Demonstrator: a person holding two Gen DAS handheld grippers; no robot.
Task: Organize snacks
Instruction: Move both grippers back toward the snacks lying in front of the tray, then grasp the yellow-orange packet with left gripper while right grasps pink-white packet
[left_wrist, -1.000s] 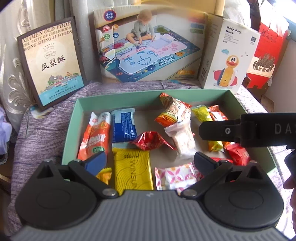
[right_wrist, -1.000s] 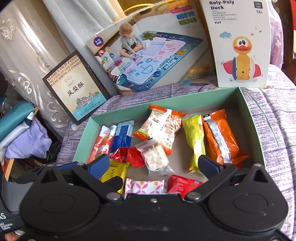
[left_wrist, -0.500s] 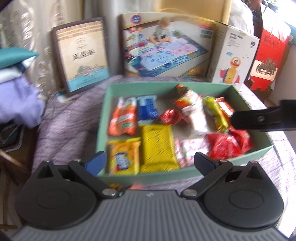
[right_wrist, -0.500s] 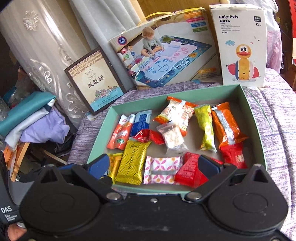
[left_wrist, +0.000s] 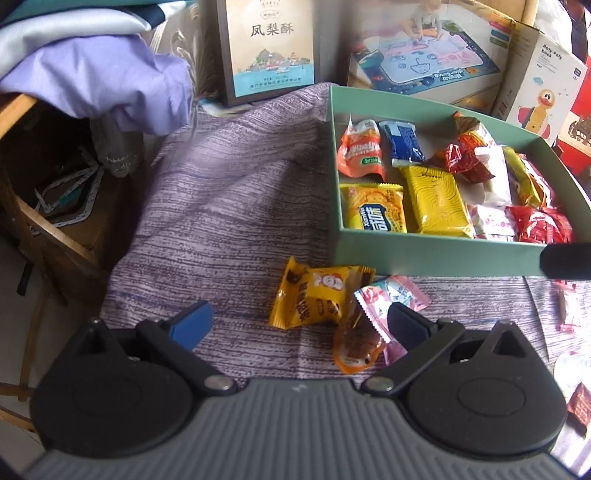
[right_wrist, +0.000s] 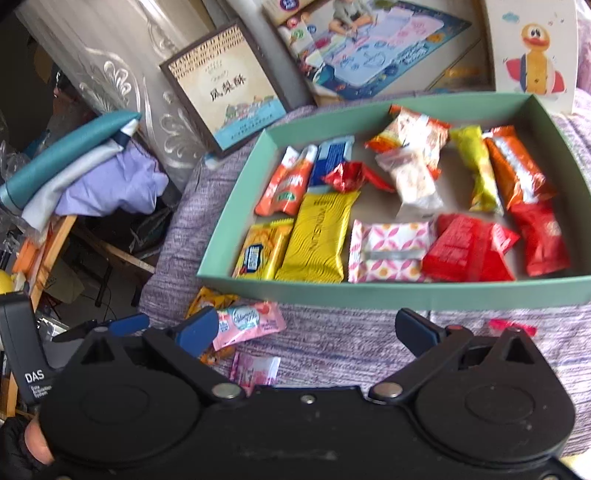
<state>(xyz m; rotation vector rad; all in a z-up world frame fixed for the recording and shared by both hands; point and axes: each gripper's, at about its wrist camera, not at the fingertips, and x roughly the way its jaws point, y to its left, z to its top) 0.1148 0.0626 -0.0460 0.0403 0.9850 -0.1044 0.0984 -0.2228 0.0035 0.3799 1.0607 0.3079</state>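
**Both tools spread, hovering in front of snack box**

Left tool (left_wrist: 297, 319) held low over the purple-cloth surface (left_wrist: 229, 192), fingers wide apart, nothing between them. Aimed at loose snacks lying just in front of the green box (left_wrist: 424, 258): yellow packet (left_wrist: 310, 293), pink packet (left_wrist: 393, 293) overlapping an orange-brown pouch (left_wrist: 356, 339) near the black finger (left_wrist: 406, 321). Blue finger (left_wrist: 192, 323) over bare cloth. Contact between finger and pouch hard to tell.

Right tool (right_wrist: 306, 328) raised higher, tilted down toward the box's near wall (right_wrist: 406, 293), fingers spread, holding nothing. Blue fingertip (right_wrist: 197, 328) over the pink packet (right_wrist: 249, 323); small pink-white wrapper (right_wrist: 255, 369) close below it on the cloth. Small red-pink candy (right_wrist: 511, 326) near the right finger. Gloved hand (right_wrist: 18, 443) at lower left corner, gripping the left tool's body.

Inside box: orange pouch (right_wrist: 284, 188), blue bar (right_wrist: 330, 158), big yellow pack (right_wrist: 319, 236), yellow cracker pack (right_wrist: 262, 251), pink-patterned pack (right_wrist: 388, 251), red packs (right_wrist: 469, 247), clear rice-cake bag (right_wrist: 410, 177), yellow-green stick (right_wrist: 480, 170), orange stick (right_wrist: 517, 170). Lying flat, some overlapping.

Behind box: framed pastry carton (right_wrist: 229, 92), play-mat box (right_wrist: 369, 44), duck toy box (right_wrist: 532, 55). Folded clothes (left_wrist: 92, 74) at left.
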